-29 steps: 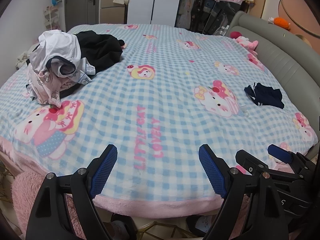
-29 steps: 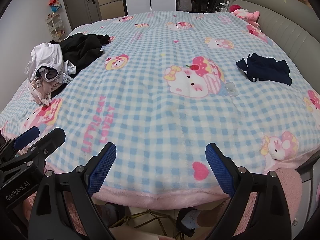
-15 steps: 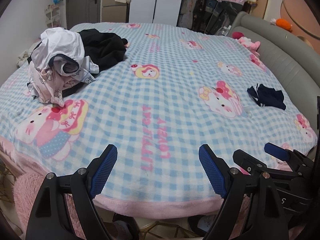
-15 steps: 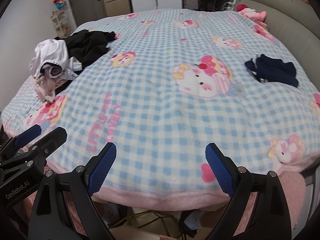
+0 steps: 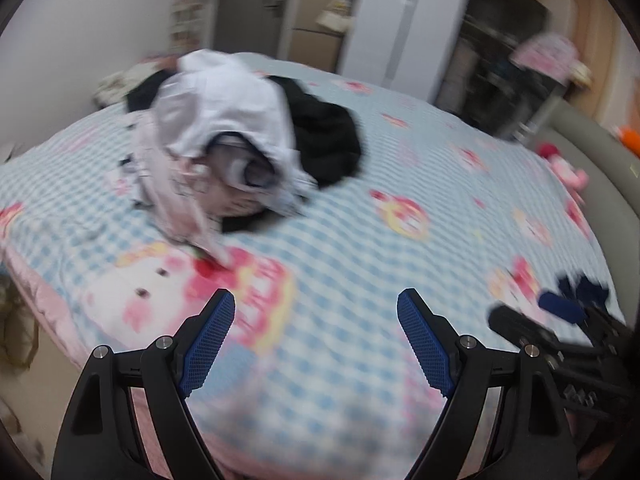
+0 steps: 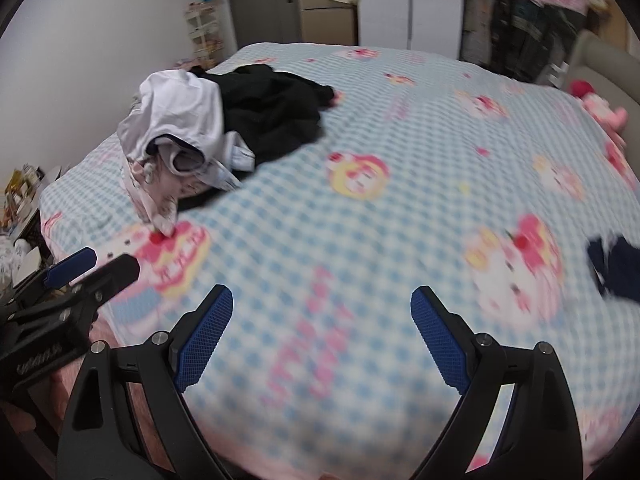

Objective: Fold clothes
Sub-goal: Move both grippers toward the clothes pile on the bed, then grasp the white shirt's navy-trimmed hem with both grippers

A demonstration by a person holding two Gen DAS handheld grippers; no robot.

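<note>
We saw the checked blanket covering the bed, the heap of unfolded clothes lying on its far left part, a small navy garment at the right, and our left gripper and right gripper both spread wide, empty.

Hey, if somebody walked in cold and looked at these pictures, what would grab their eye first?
Probably the heap of clothes on the far left of the bed, white and pale pink pieces over a black garment. Next, the blue checked cartoon-cat blanket covering the bed, with a small navy garment alone at right. Both grippers, left and right, are open and empty.
</note>
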